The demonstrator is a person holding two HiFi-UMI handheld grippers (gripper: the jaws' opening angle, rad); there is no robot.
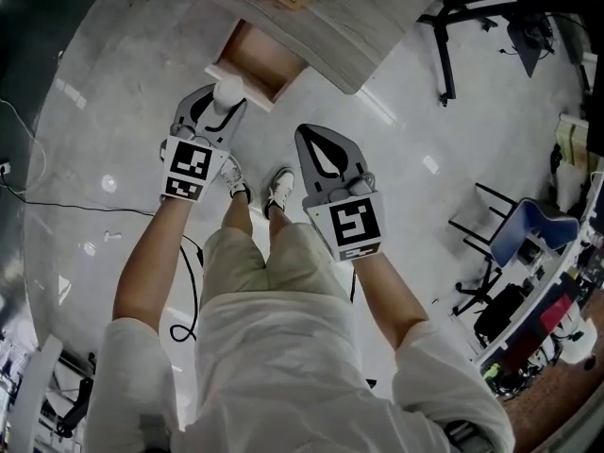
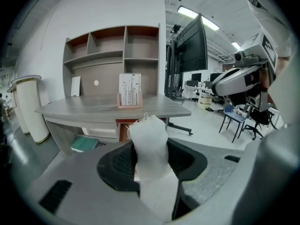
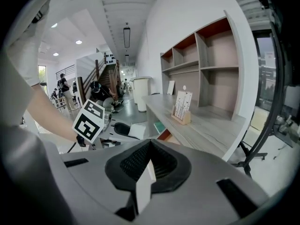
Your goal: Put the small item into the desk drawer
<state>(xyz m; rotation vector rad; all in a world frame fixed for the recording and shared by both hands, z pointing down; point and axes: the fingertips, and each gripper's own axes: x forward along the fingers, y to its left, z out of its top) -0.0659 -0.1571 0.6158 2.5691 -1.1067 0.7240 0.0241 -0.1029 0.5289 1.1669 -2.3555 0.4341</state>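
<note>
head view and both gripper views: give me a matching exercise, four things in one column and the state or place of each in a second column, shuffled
Things
1. white cloth pouch
2. desk drawer
3. right gripper
4. wooden card holder

States or places
A. standing on the desk top
B. jaws together, nothing between them
C. clamped in the left gripper
D. pulled open

Pairs: 1-C, 2-D, 3-B, 4-A

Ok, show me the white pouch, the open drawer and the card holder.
white pouch [image 2: 149, 142], left gripper view, middle of the cloth
drawer [image 1: 267, 57], head view, bare wooden bottom
card holder [image 2: 130, 90], left gripper view, front of the cards
</note>
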